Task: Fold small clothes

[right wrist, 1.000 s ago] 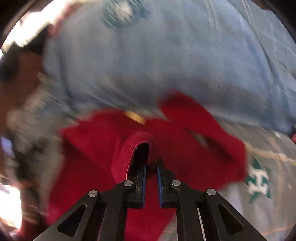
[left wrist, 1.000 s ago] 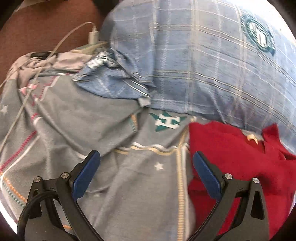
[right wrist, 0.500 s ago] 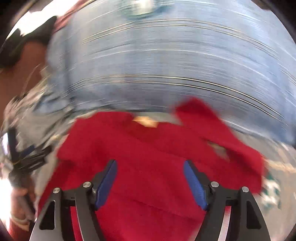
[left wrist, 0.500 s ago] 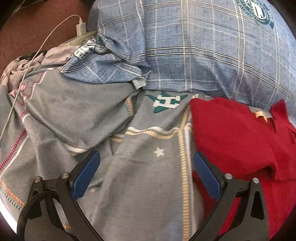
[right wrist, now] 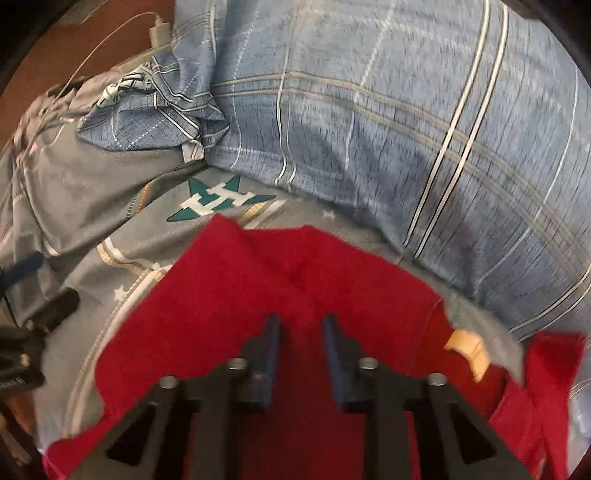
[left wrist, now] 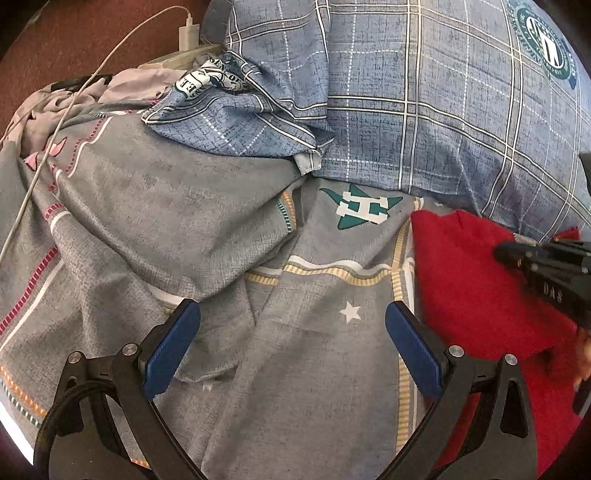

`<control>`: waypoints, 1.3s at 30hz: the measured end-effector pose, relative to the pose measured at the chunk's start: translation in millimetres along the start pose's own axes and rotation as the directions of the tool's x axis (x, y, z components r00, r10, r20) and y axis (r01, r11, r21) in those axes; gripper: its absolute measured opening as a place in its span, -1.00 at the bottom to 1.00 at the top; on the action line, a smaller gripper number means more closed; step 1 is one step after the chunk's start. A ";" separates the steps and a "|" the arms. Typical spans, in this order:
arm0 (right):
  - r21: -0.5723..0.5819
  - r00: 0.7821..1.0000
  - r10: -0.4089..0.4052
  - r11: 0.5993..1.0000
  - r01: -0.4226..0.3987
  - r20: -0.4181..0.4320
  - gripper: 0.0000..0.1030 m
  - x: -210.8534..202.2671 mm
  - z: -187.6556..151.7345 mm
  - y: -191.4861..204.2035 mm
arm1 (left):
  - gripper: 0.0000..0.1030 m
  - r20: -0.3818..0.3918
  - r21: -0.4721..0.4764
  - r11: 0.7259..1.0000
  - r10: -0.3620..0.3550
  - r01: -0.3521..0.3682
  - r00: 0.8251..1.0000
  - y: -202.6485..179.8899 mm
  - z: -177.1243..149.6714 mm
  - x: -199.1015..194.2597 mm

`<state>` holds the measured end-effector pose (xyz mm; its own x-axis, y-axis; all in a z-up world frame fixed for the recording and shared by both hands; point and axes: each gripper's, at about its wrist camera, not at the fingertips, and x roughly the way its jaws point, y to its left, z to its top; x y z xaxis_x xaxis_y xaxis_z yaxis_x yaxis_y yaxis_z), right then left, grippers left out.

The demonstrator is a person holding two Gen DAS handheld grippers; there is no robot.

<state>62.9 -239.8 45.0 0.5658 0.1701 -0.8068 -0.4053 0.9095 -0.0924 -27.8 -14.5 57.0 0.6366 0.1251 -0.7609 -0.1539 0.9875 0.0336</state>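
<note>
A small red garment (right wrist: 258,295) lies on the grey bedsheet (left wrist: 303,387), partly folded, with its neck label (right wrist: 467,349) at the right. It also shows in the left wrist view (left wrist: 480,302) at the right. My right gripper (right wrist: 300,325) is low over the garment, its jaws narrowed with a fold of red cloth between them. It shows from the side in the left wrist view (left wrist: 517,254). My left gripper (left wrist: 291,339) is open and empty over the grey sheet, left of the garment.
A blue plaid pillow (left wrist: 424,103) lies behind the garment. Crumpled blue plaid cloth (left wrist: 229,118) sits to its left. A white charger with cable (left wrist: 186,33) and pale pink clothes (left wrist: 55,107) lie at the far left. Brown floor (left wrist: 92,29) is beyond.
My right gripper let go of the red cloth, opened wide, then moved down and narrowed on a fold of the garment. My left gripper has drifted slightly and stays open.
</note>
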 end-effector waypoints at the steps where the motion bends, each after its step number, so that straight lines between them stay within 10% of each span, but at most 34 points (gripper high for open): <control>1: 0.009 0.999 -0.025 1.000 0.025 0.024 -0.86 -1.8 2.0 -2.0 | 0.96 0.002 0.005 1.000 0.005 -0.006 1.000 -1.4 -0.2 0.3; 4: 0.128 0.993 -0.115 0.985 0.114 0.000 -1.00 14.1 3.4 -19.7 | 0.96 -0.003 0.015 1.000 0.019 -0.019 1.000 -2.2 -0.1 2.3; 10: 0.265 0.997 0.032 0.963 -0.049 0.070 -0.88 -32.8 -17.9 -17.7 | 0.96 -0.002 -0.055 0.996 -0.073 0.073 0.997 12.0 1.3 -4.1; 14: 0.286 0.983 0.113 0.946 -0.151 0.143 0.29 -83.1 -46.7 -5.3 | 0.96 -0.031 -0.004 0.984 -0.180 0.180 0.983 8.5 -4.5 -13.3; 25: 0.297 0.893 0.408 0.843 -0.449 0.191 0.11 -60.2 -70.1 69.7 | 0.96 0.027 -0.101 0.995 0.012 -0.009 1.000 45.8 -0.1 -15.7; 32: 0.308 0.961 0.259 0.910 -0.277 0.099 -0.13 -22.8 -57.3 90.8 | 0.96 0.024 -0.159 0.987 0.004 0.000 1.000 60.2 3.3 -16.1; 39: 0.460 0.912 0.352 0.787 -0.411 0.212 -0.72 -7.5 -42.1 66.5 | 0.96 0.053 -0.160 0.987 0.044 -0.035 0.998 60.9 5.8 -23.0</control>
<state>1.5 -196.7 20.3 0.5258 0.5556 -0.6441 -0.2208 0.8204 0.5274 -47.4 43.3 80.3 0.6685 0.1733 -0.7232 -0.2949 0.9545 -0.0439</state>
